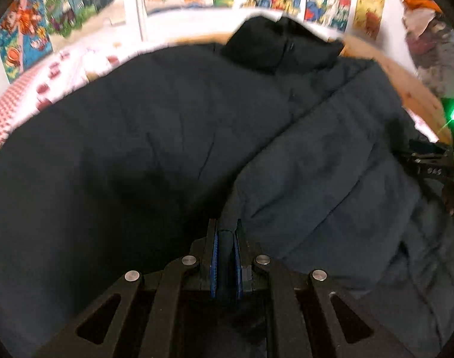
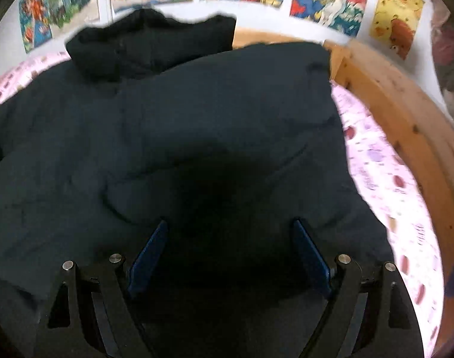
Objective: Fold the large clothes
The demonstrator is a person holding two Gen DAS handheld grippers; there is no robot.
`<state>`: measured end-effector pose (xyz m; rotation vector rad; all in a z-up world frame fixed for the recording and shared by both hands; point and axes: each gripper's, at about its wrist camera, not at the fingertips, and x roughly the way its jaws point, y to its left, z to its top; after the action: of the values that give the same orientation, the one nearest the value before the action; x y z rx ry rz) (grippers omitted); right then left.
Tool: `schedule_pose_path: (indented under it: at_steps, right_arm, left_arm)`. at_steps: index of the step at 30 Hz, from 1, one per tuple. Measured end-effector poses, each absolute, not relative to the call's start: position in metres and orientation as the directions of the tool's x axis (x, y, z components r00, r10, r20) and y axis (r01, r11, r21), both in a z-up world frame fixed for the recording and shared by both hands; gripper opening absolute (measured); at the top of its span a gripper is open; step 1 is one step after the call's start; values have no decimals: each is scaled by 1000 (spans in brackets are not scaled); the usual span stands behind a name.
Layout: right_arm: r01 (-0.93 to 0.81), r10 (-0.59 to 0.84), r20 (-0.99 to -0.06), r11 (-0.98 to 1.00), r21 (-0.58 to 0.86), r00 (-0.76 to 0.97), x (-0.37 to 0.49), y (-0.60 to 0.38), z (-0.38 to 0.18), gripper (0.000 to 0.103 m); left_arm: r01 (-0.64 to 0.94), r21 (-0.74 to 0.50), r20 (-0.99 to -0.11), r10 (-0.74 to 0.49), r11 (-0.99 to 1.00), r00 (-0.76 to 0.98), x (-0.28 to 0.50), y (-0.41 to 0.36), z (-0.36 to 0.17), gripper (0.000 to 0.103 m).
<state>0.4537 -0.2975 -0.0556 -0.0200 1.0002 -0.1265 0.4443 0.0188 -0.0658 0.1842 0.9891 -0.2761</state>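
A large dark puffy jacket [image 1: 167,137] lies spread over the bed, its black hood [image 1: 274,44] at the far end by the wall. My left gripper [image 1: 226,226] is shut on a fold of the jacket's edge, which runs up to the right as a raised flap [image 1: 331,164]. In the right wrist view the jacket [image 2: 197,113] fills the middle, hood [image 2: 149,41] at the top left. My right gripper [image 2: 229,226] is open just above the jacket's near part, blue pads [image 2: 149,253] wide apart and holding nothing. The right gripper also shows at the left wrist view's right edge [image 1: 432,164].
The bed has a pink patterned sheet [image 2: 385,185] and a wooden frame [image 2: 406,113] along the right side. Colourful cartoon posters [image 2: 325,0] cover the white wall behind. A pile of clothes [image 1: 426,29] hangs at the far right.
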Motion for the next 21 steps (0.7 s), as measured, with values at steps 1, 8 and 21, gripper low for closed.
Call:
schedule_pose_path:
  at_steps: [1,8,21]
  right_arm:
    - [96,-119,-842,992,-81,527,458,-295,-61,88]
    - [101,-124,-816,992,-81,564,454,-280,-73,94]
    - [40,-88,-762,996,-82,641,365,-220,10,96]
  left_arm:
    - [312,35,-848,-137,949,512,446,17,-70,9]
    - [305,-38,-837,-197,952,511,445,25,-68,13]
    - [175,-307,-637,-339,935,693,349,114,14,94]
